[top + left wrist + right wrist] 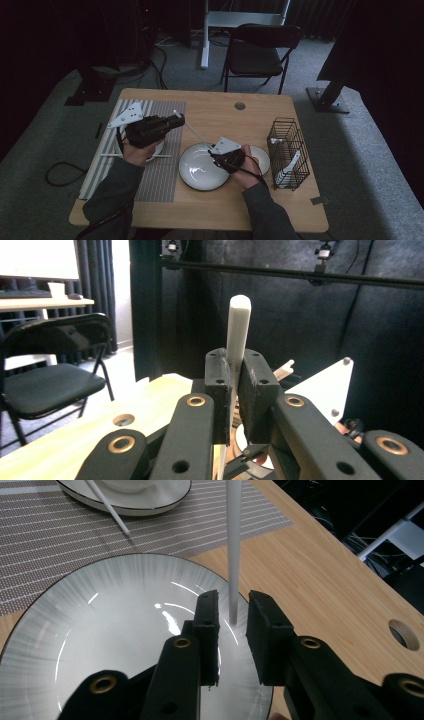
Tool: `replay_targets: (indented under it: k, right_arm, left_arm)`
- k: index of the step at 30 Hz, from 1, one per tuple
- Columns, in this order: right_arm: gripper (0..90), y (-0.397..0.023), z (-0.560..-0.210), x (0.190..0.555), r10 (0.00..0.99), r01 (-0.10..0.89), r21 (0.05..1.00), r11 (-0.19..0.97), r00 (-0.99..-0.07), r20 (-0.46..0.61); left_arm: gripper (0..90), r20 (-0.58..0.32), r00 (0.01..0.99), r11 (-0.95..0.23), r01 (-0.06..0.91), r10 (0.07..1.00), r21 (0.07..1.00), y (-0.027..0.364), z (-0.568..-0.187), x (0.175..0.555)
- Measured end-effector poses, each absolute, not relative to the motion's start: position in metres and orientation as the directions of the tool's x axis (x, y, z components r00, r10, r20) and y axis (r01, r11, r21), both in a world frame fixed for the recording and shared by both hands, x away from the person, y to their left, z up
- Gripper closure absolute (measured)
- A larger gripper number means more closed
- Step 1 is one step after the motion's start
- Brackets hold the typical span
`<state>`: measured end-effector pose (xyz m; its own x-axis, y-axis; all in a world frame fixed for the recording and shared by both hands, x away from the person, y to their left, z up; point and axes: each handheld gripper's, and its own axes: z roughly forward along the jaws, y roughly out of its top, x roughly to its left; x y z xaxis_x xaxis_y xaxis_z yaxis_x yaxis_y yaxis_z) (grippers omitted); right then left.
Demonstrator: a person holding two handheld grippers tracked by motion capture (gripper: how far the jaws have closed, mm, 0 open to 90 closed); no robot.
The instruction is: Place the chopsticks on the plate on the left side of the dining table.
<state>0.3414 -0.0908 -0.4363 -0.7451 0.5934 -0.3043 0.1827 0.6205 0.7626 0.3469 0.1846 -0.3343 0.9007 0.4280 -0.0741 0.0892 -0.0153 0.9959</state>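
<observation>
my left gripper [234,390] has its pads pinched tight on a white chopstick [238,327], near one blunt squared end, which stands up at the centre of the left gripper view. my right gripper [234,615] stands with a gap between its jaws, and the far end of that same stick [233,540] hangs between them; i see a gap on the right side and cannot tell whether the left pad touches it. in the high view the stick [197,134] runs from the left gripper [176,120] at centre left down to the right gripper [216,152] at the middle, above the grey plate [195,175]. i judge it light, stiff and slick, a smooth plastic or ceramic rod that could twist out of a single pinch, so i would take it a little in from the tip and square across the pads. the plate [75,630] is glossy, round, dark-rimmed, with fine radial streaks, and likely to chip. at upper left of the right gripper view a second white stick [107,505] leans on another dark-rimmed plate [165,500] over a ribbed woven placemat [50,545]. the wooden table [320,580] is pale and smooth; a black wire basket [287,150] stands at right in the high view.
</observation>
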Motion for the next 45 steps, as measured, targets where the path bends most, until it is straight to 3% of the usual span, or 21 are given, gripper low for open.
replay_targets:
  k: [10, 18, 24, 33, 37, 45]
  right_arm:
    - [86.2, -0.088, -0.436, 0.341, 0.560, 0.147, 0.750, 0.645, -0.759, -0.333]
    - [86.6, -0.086, -0.434, 0.336, 0.534, 0.121, 0.740, 0.662, -0.768, -0.353]
    - [86.7, -0.081, -0.433, 0.335, 0.526, 0.116, 0.734, 0.669, -0.772, -0.357]
    - [86.8, -0.066, -0.430, 0.334, 0.510, 0.112, 0.722, 0.683, -0.780, -0.362]
    - [86.8, -0.060, -0.429, 0.336, 0.508, 0.119, 0.715, 0.689, -0.782, -0.360]
    - [86.9, -0.033, -0.435, 0.340, 0.470, 0.135, 0.665, 0.734, -0.809, -0.354]
  left_arm:
    - [83.7, -0.119, 0.902, 0.033, 0.116, 0.414, 0.993, 0.189, -0.336, 0.348]
    - [73.1, -0.066, 0.841, 0.011, 0.071, 0.537, 0.997, 0.200, -0.340, 0.344]
    - [69.5, -0.023, 0.792, -0.022, 0.045, 0.610, 0.999, 0.213, -0.347, 0.336]
    - [67.2, -0.026, 0.734, -0.027, 0.060, 0.679, 0.998, 0.238, -0.367, 0.317]
    - [67.3, 0.009, 0.712, -0.058, 0.044, 0.702, 0.997, 0.239, -0.371, 0.308]
    - [67.3, 0.163, 0.673, -0.199, -0.024, 0.722, 0.980, 0.228, -0.367, 0.293]
